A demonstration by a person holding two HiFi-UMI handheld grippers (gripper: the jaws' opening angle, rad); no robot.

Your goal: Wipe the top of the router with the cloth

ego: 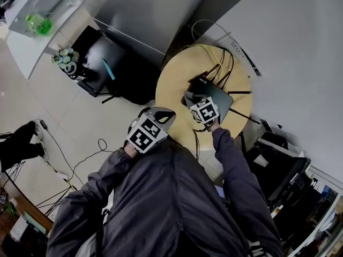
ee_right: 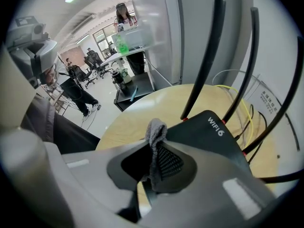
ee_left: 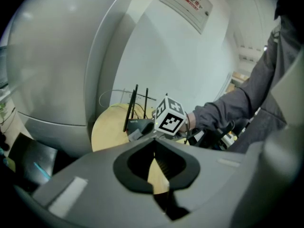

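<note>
1. filling the middle of the head view, the round wooden table [ego: 170,92] carries the router and its wiring. it stands close in front of the person, so both arms can reach it.
2. the black router [ego: 217,96] lies flat near the table's far right edge. its top panel faces up, marked "wifi 6" in the right gripper view, which leaves that surface bare for wiping.
3. the left gripper [ego: 161,114] hangs off the table's near left edge, well apart from the router. its jaws meet at the tips with nothing between them. it looks parked clear of the wiping side, since the router probably sits steady without bracing.
4. the right gripper [ego: 189,98] reaches over the router's near left corner. its jaws are clamped on the cloth, low and close to the panel. i judge the wipe to be at its start or early on.
5. the antennas [ee_right: 205,56] rise upright along the router's far edge. strokes probably need to stay on the near, flat part to avoid knocking them.
6. a yellow cable [ee_right: 248,112] loops on the table behind the router, well away from the cloth.
7. the grey cloth [ee_right: 156,129] is pinched as a folded wad. its tip pokes up past the jaws just beside the router's edge; whether it touches the panel cannot be told.
</note>
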